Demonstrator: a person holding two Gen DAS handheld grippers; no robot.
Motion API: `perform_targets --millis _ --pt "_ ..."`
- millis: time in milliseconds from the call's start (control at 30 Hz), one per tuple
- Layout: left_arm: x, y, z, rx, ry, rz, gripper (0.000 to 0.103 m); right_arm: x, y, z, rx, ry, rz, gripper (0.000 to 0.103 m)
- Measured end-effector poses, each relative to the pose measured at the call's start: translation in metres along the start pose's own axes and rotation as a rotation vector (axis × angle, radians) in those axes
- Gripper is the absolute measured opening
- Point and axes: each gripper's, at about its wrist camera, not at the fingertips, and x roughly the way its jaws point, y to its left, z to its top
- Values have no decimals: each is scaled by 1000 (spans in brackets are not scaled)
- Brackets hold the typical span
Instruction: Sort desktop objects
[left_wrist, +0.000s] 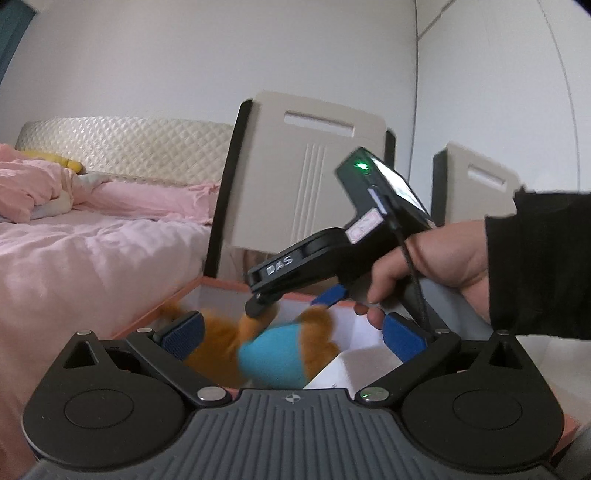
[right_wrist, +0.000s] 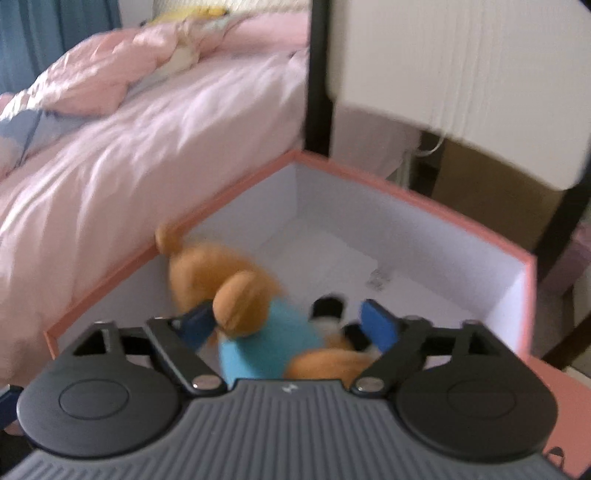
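Plush toy (right_wrist: 266, 332), orange fur with a blue shirt, lies inside the pink-rimmed box (right_wrist: 406, 192), between the spread fingers of your right gripper (right_wrist: 291, 325), which is released around it, not clamped. Your left gripper (left_wrist: 291, 332) is likewise spread, holding nothing, at 6 o'clock of the toy. Likely light, soft and compressible; take the blue torso, not a limb. At 10 o'clock, the bed (right_wrist: 129, 147).
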Motion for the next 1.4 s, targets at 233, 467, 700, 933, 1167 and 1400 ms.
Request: perform_targets --millis 233,467,700,933,1167,1400 --pt "-6 -5 2 -11 -19 -29 103 -61 -20 -3 36 -136 -92 96" --pt "-8 -15 -2 12 -21 -51 103 -126 -44 -34 108 -248 -117 96" --pt "-2 -20 -11 19 1 -55 103 -183 -57 -90 129 -411 -202 103" --pt "-1 -24 -17 49 4 -40 103 -206 -59 -160 129 -562 -289 103" --pt "2 -27 -21 50 3 -20 103 -198 -64 -216 139 -651 -324 103" --pt "9 -31 -28 82 24 1 103 -190 -67 -243 176 -678 -305 103"
